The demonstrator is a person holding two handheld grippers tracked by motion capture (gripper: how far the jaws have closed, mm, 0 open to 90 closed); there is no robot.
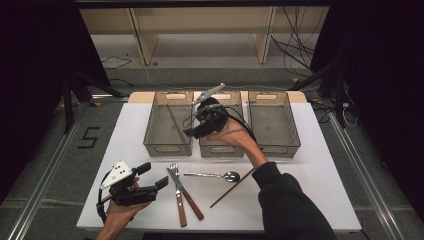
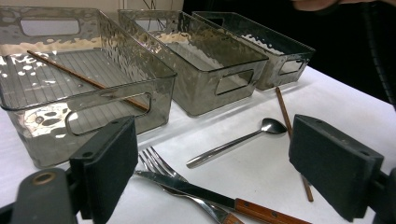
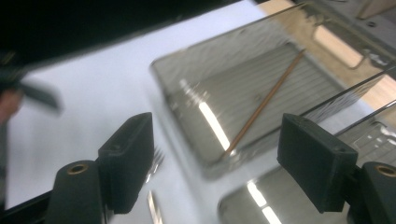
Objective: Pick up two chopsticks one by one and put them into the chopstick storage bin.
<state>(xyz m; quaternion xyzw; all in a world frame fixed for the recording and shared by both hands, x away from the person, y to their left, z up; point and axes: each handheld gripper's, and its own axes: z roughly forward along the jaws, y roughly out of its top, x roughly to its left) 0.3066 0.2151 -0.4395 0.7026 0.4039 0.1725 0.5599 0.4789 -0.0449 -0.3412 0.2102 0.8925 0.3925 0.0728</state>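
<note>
With one chopstick (image 1: 176, 125) lying in the left bin (image 1: 150, 131), right gripper (image 1: 192, 131) hovers above it, jaws spread, empty. Left gripper (image 1: 156, 176) rests over the desk (image 1: 310, 180), jaws released. Risk: the second chopstick (image 1: 232, 187) lies flat, thin; a shallow pinch may slip.

We read one sign: a large dark numeral "5" (image 1: 88, 137) marked on the grey floor just off the table's (image 1: 320, 200) left edge. Nothing else carries readable text.
</note>
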